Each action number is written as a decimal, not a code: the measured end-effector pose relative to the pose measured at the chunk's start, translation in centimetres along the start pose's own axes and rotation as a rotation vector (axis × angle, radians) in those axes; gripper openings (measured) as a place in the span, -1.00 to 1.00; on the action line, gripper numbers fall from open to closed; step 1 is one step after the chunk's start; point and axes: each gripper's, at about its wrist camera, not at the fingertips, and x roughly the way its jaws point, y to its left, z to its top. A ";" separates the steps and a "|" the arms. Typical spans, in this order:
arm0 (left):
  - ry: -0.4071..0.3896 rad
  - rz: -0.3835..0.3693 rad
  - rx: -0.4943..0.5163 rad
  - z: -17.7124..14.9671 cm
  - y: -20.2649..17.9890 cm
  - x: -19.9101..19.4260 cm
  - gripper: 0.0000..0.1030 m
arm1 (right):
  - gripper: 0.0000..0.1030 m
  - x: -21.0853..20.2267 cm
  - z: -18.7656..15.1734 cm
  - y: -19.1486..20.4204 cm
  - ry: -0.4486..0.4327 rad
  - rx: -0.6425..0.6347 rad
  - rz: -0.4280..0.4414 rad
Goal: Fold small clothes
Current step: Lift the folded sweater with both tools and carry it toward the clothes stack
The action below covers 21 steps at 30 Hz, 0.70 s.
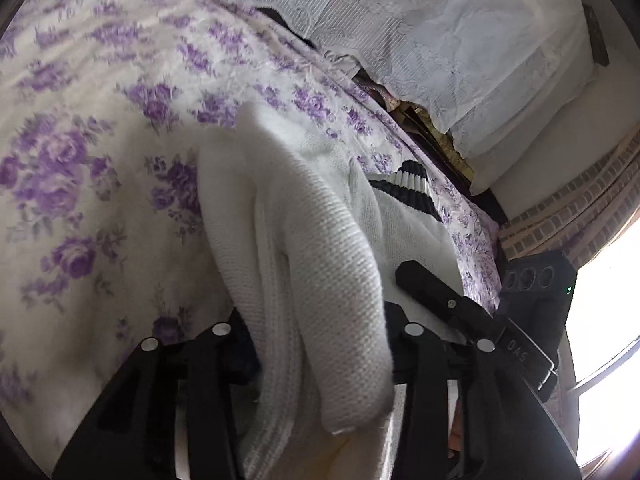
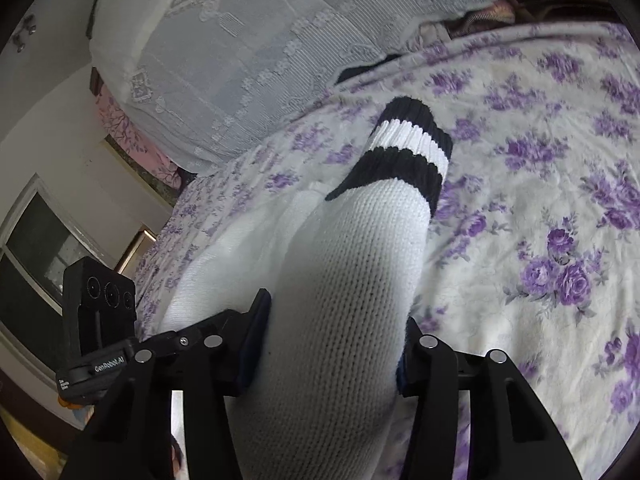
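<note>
A white knitted garment (image 1: 320,240) lies bunched on the flowered bedspread (image 1: 80,160). My left gripper (image 1: 320,340) is shut on a thick fold of it, and the knit fills the gap between the black fingers (image 1: 404,344). The garment's sleeve (image 2: 352,260) ends in a cuff with black and white stripes (image 2: 408,148), also seen in the left wrist view as the cuff (image 1: 408,188). My right gripper (image 2: 334,332) is shut on that sleeve, lifted a little off the bed. The two grippers stand close side by side.
The bedspread (image 2: 540,200) with purple flowers spreads wide to the sides. White lace-covered pillows (image 1: 440,40) (image 2: 240,60) are stacked at the far edge of the bed. A bright window (image 1: 608,300) is beside the bed, and another window (image 2: 32,248) shows at the left.
</note>
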 end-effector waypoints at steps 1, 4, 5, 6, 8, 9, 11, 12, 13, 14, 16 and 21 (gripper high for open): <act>-0.013 0.004 0.007 -0.2 -0.3 -0.8 -0.22 | -0.01 -0.5 -0.3 0.5 0.000 0.001 0.014; -0.053 0.012 0.017 -1.1 -0.8 -3.9 -0.22 | -0.01 -1.1 -0.8 2.5 0.012 -0.003 0.063; -0.066 0.018 0.020 -1.4 -0.9 -5.1 -0.22 | -0.01 -1.3 -0.9 3.3 0.017 -0.011 0.078; -0.077 0.029 0.022 -1.6 -0.9 -6.2 -0.22 | -0.01 -1.3 -1.2 4.4 0.025 -0.026 0.094; -0.099 0.054 0.020 -2.3 -0.7 -8.3 -0.22 | -0.01 -1.4 -1.7 6.1 0.039 -0.046 0.115; -0.108 0.069 0.017 -2.6 -0.6 -9.3 -0.22 | -0.01 -1.2 -2.1 7.2 0.053 -0.057 0.128; -0.125 0.099 0.006 -3.6 0.1 -11.7 -0.22 | -0.01 -0.8 -2.9 9.0 0.081 -0.075 0.152; -0.132 0.108 -0.001 -3.9 0.3 -12.5 -0.22 | -0.01 -0.6 -3.2 9.8 0.092 -0.083 0.162; -0.143 0.119 -0.012 -4.4 0.7 -13.7 -0.22 | -0.01 -0.5 -3.7 10.8 0.105 -0.092 0.173; -0.152 0.125 -0.021 -4.7 1.0 -14.6 -0.22 | -0.01 -0.4 -4.0 11.6 0.114 -0.101 0.183; -0.177 0.140 -0.036 -5.6 1.5 -16.7 -0.22 | -0.01 -0.2 -4.7 13.6 0.134 -0.118 0.206; -0.245 0.169 -0.044 -6.6 2.2 -22.1 -0.22 | -0.01 -0.6 -5.5 18.3 0.152 -0.173 0.262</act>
